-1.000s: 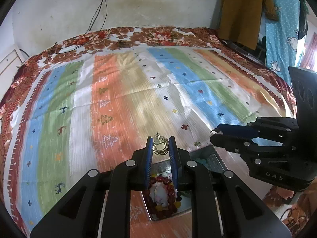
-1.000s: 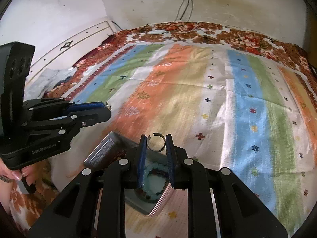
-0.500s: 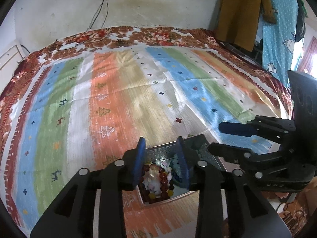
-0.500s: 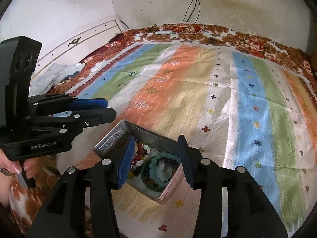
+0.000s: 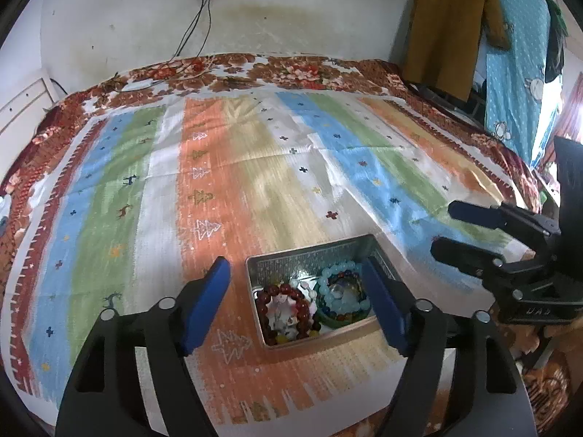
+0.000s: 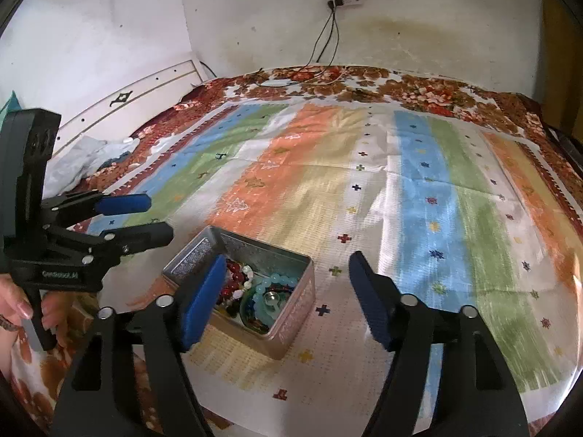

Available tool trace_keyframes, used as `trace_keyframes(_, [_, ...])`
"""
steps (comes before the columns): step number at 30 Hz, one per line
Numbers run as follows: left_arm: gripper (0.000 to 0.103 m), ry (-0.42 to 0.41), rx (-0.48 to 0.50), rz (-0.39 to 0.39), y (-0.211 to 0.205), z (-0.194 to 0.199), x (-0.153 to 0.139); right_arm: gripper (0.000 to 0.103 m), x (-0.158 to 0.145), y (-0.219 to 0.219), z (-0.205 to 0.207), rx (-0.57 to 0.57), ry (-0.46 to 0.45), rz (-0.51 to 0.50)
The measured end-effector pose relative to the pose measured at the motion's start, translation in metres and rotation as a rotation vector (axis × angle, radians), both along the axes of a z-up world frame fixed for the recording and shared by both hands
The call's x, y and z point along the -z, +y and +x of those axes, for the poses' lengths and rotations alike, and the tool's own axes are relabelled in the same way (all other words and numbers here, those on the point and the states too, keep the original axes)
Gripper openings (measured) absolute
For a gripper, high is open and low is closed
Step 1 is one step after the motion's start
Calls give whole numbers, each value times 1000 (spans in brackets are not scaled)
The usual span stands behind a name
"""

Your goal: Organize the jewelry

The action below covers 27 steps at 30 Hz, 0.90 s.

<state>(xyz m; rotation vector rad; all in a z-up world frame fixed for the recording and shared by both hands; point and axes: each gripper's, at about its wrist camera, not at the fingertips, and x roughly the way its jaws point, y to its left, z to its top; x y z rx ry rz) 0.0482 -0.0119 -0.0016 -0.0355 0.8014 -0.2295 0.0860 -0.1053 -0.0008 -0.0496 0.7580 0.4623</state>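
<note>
Tin [image 5: 309,260] lies flat, mouth up, bracelets [image 5: 288,309] inside.

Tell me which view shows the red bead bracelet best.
Left wrist view: the red bead bracelet lies as an almost whole loop in the metal tin. In the right wrist view, a blue finger hides most of it.

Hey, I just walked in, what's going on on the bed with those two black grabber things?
A person is sorting jewelry with a handheld gripper in each hand. Both the left gripper and the right gripper are open and empty, hovering over a small metal tin on the striped bedspread. The tin holds a dark red bead bracelet, a pale blue bead bracelet and other small pieces. Nothing else lies loose on the spread nearby.
</note>
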Motion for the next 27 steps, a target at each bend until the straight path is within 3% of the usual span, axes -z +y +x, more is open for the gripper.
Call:
trace_keyframes(9, [89, -3, -14, 9, 1, -13, 2, 92, -2, -4, -13, 11, -15, -1])
trace_keyframes(27, [97, -44, -42, 76, -8, -38, 2, 98, -6, -15, -37, 33, -49, 30])
